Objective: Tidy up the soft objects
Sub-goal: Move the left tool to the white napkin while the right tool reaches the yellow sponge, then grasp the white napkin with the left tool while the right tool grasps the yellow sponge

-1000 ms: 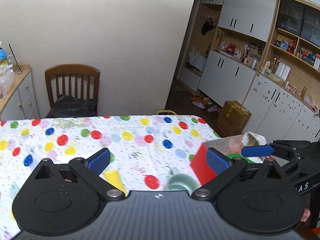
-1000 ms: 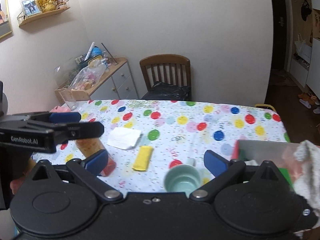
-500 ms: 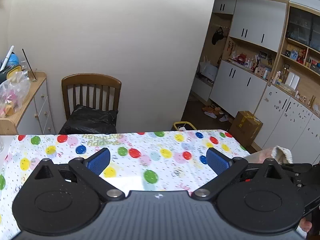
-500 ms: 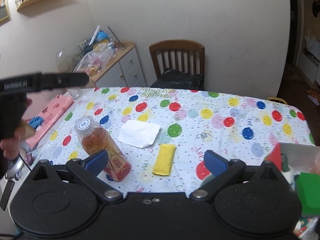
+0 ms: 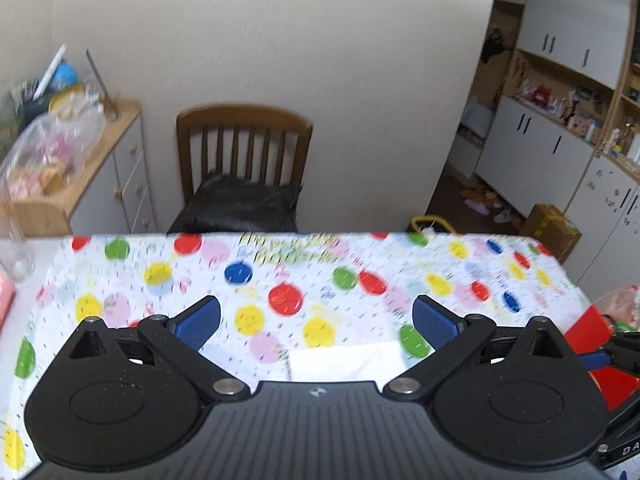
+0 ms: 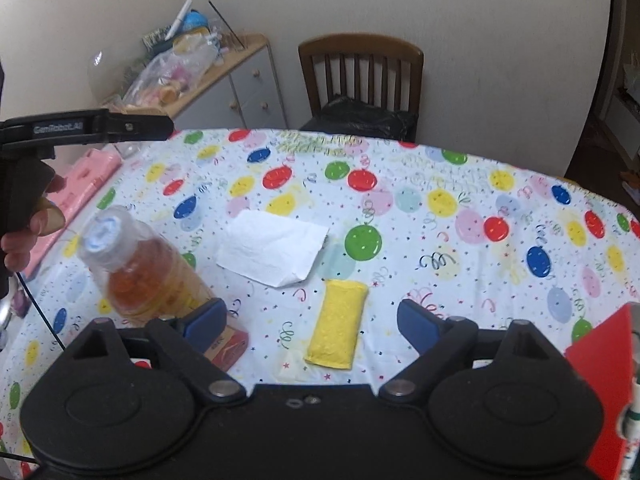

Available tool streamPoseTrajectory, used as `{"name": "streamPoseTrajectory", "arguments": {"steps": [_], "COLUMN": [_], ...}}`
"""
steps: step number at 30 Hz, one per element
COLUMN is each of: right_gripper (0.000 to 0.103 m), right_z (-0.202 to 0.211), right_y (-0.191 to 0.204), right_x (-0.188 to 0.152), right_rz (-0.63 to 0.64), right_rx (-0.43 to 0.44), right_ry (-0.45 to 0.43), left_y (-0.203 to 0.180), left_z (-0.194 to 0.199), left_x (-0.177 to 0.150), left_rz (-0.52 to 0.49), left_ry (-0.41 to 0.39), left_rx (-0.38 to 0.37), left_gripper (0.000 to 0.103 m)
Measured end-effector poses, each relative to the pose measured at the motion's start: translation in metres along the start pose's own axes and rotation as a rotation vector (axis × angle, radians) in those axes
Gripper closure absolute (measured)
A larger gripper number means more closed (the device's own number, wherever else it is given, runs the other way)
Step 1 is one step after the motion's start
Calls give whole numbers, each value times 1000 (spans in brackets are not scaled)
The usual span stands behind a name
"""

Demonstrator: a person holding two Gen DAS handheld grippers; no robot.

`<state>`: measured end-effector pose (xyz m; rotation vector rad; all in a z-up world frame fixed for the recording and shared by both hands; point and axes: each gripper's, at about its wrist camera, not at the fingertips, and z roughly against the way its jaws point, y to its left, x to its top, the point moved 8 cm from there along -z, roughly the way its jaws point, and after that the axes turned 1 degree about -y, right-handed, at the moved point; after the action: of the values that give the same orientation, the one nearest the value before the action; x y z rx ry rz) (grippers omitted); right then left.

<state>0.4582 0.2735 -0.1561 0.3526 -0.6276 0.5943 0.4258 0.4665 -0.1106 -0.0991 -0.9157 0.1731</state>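
In the right wrist view a yellow sponge point(image 6: 336, 324) lies flat on the balloon-print tablecloth point(image 6: 440, 208). It sits just ahead of my right gripper point(image 6: 312, 318), whose jaws are closing and touch nothing. A white folded napkin point(image 6: 274, 250) lies beyond the sponge. My left gripper point(image 5: 316, 320) stands open over the cloth, with the same napkin point(image 5: 344, 360) just below its fingers. A red box point(image 5: 600, 336) holding pink soft things point(image 5: 624, 300) is at the right edge. From the right wrist view, the left gripper point(image 6: 86, 128) shows at the upper left, a hand point(image 6: 24, 220) on its handle.
A bottle of amber drink point(image 6: 140, 272) stands close to my right gripper's left finger. A pink flat item point(image 6: 86, 176) lies at the table's left edge. A wooden chair point(image 5: 244, 152) with a black bag stands behind the table. A cluttered sideboard point(image 5: 100, 152) is at the left.
Both grippers have swung left and sunk toward the table. The red box slid to the right edge, the mint cup left view, and bottle, napkin and sponge came nearer. The right jaws narrowed slightly.
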Motion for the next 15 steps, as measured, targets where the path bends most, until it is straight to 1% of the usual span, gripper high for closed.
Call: {"name": "streamPoseTrajectory", "arguments": {"steps": [5,10,13,15], "right_gripper": [16,21,24,25], "right_z": [-30,-55,-67,-75], "right_y": [-7,-16,-17,-17], "right_x": [-6,-14,-18,-20], "right_rz": [-9,-63,-58,-50], "right_rx": [-24,-41,-53,-61], "right_ry": [33,74,95,106], "left_y": [14,24,30,30], "left_z": [-42,-75,-92,-103], "left_x": [-21,-35,-38,-41], "left_rz": [18,27,52,63], "left_ry": [71,108,135,161], "left_rx": [15,25,4,-27], "left_gripper": [0,1,1,1]}}
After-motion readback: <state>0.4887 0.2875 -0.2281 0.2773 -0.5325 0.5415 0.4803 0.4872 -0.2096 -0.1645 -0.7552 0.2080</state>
